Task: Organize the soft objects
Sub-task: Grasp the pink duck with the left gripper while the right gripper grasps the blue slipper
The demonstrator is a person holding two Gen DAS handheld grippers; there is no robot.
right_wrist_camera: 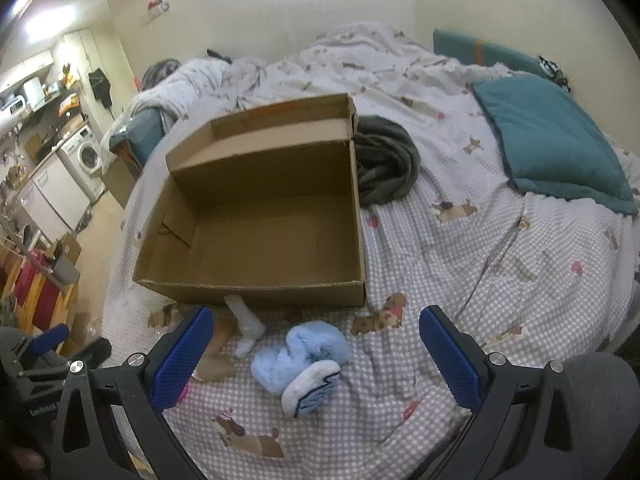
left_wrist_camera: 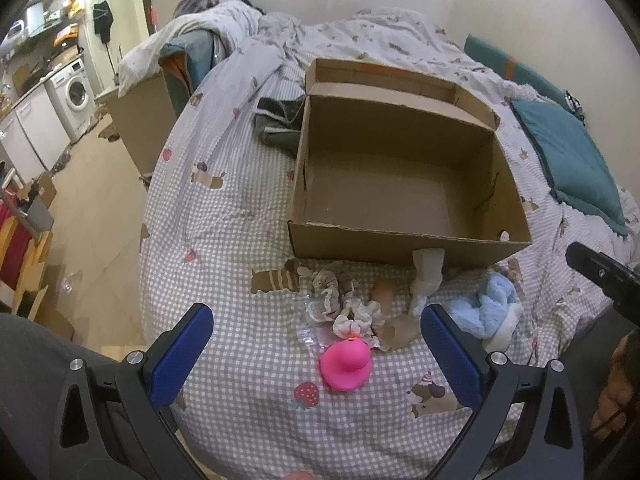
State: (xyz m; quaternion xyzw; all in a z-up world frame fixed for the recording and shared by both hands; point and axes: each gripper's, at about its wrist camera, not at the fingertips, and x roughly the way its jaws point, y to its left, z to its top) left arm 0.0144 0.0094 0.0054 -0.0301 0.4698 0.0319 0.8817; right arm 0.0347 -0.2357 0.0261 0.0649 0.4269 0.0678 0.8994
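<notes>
Up close, the left gripper hung over the bed with its blue, ribbed fingers spread wide and nothing between them. Just under it sat a smooth, rounded pink rubber duck, touching a heap of crinkled cream scrunchies and a scrap of clear plastic. Beside these lay a knotted white cloth that leaned on the front wall of a shallow, open cardboard box, whose floor was bare.

The right gripper also stood wide open and held nothing. Between its fingers lay a fluffy pale-blue slipper, tipped on its side with the white sole showing, near the box's front wall. The checked sheet was wrinkled and printed with dogs and strawberries. A teal pillow rested well apart, and a dark grey garment was bunched against the box's side.
</notes>
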